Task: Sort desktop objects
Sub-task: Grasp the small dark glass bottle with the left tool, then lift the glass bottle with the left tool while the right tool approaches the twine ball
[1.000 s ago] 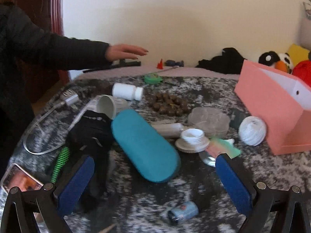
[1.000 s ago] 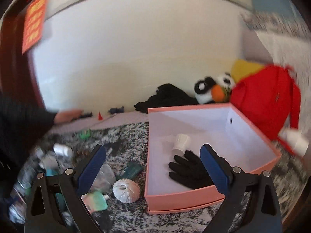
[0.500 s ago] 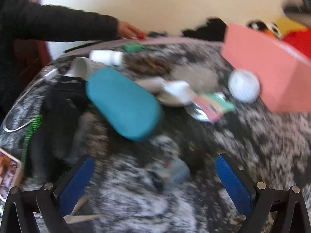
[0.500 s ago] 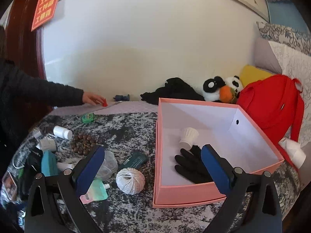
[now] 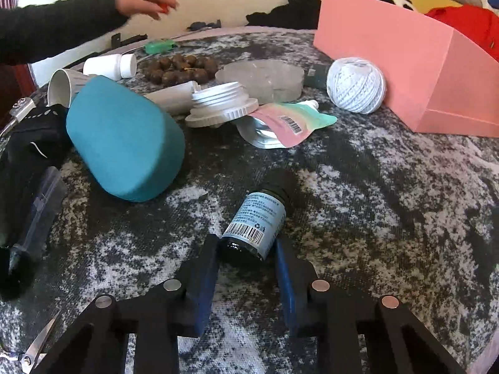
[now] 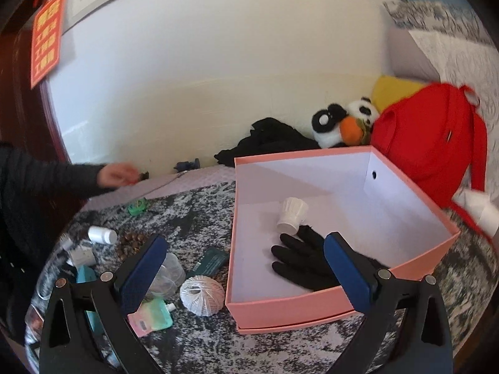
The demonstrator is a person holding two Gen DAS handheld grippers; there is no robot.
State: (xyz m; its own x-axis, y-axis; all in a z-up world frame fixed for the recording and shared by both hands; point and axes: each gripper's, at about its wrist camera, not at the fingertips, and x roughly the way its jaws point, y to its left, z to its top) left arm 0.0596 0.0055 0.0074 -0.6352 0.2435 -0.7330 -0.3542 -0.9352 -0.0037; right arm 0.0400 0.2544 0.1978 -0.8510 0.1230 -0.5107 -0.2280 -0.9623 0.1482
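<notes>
Left gripper (image 5: 246,251): jaws have just been closing, now pinching the base end of small dark bottle (image 5: 257,222), blue pads against both its sides.
Small dark bottle: lies on its side on grey mottled tablecloth (image 5: 374,202), pale blue label with barcode up, cap end away from the camera.
Change, left view: a second ago the jaws stood wide and the bottle lay loose between them nearer the bottom edge; camera is now lower and closer, bottle much larger in view.
Change, bystander: black-sleeved hand (image 5: 145,0) was flat above the far table edge, now raised with something red at the fingertips.
Right gripper (image 6: 244,268): spread wide, nothing between the pads, hovering over the near left corner of pink box (image 6: 299,310).
Change, right view: framing shifted a little, box contents unchanged.
Pink box: open; holds black glove (image 6: 301,265) and white ribbed cup (image 6: 291,215), the two touching.
Clutter left of bottle: teal case (image 5: 121,140) near, black pouch (image 5: 25,152) beyond it at the left edge.
Clutter behind bottle: white jar lid (image 5: 223,104), pastel spout pouch (image 5: 283,121), white string ball (image 5: 355,84) just beside the box wall.
Open room: bare cloth right of the bottle up to the box and along the near side.
Edges: scissors tip (image 5: 39,344) at bottom left corner; table rim curves off right.
</notes>
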